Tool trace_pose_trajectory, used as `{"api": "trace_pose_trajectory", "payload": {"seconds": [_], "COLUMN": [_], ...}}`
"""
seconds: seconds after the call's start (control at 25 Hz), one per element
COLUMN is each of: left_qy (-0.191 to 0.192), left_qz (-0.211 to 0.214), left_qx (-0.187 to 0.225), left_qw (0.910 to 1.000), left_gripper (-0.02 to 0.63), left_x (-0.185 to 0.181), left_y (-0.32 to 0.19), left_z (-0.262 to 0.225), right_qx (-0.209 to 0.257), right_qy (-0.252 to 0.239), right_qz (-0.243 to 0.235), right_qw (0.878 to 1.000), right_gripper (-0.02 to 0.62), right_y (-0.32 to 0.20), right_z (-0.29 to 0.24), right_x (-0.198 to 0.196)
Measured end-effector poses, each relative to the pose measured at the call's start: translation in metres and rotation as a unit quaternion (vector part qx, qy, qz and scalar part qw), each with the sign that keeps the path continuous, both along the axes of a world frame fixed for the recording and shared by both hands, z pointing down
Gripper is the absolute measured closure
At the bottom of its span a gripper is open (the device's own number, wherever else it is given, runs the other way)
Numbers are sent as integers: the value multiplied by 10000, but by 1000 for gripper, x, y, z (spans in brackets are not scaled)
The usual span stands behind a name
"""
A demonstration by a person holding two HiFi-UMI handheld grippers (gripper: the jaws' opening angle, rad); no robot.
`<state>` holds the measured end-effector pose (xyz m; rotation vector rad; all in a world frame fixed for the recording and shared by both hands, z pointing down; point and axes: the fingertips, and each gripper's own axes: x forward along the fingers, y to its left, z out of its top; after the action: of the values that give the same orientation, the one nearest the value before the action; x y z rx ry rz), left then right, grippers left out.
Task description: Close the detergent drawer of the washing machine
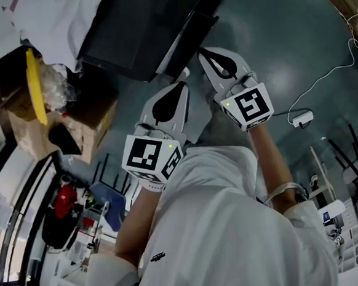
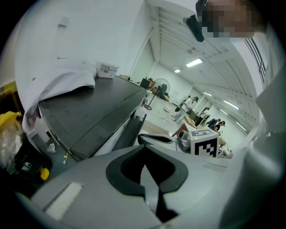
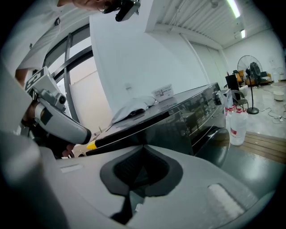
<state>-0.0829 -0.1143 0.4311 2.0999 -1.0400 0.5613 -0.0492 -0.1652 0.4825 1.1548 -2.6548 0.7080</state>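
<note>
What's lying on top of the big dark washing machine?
A crumpled white cloth lies on top of the washing machine, with a small white card just beyond it. Whatever sits under the cloth is covered, so I can't see it.

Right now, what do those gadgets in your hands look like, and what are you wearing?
Both the left gripper and right gripper are pale grey shells with black teardrop-shaped insets. Each carries a cube of black-and-white square markers with a green light. The person wears a white short-sleeved shirt.

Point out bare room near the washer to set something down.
Washer top is bare beside the cloth; floor right of it is open up to the cable. Left side is crowded: box, bag.
</note>
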Motion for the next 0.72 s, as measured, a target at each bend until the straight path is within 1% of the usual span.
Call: {"api": "trace_pose_trajectory", "payload": {"seconds": [0.12, 0.2, 0.36, 0.72], "left_qy": [-13, -8, -39, -8], "left_qz": [-1, -32, -106, -93], "left_qx": [1, 18, 12, -20], "left_qw": [10000, 10000, 9999, 10000], "left_gripper": [591, 591, 591, 591], "left_x": [0, -2, -11, -16], "left_y": [-2, -5, -8, -9], "left_z": [0, -3, -3, 1], "right_qx": [114, 113, 0, -25], "right_qy": [145, 141, 23, -34], "right_qz": [-213, -278, -154, -262], "right_qw": [9996, 9995, 9999, 9996], "right_gripper": [601, 603, 603, 603], "right_y": [-15, -21, -20, -21], "right_z": [-2, -2, -1, 0], "right_x": [-19, -26, -24, -26]}}
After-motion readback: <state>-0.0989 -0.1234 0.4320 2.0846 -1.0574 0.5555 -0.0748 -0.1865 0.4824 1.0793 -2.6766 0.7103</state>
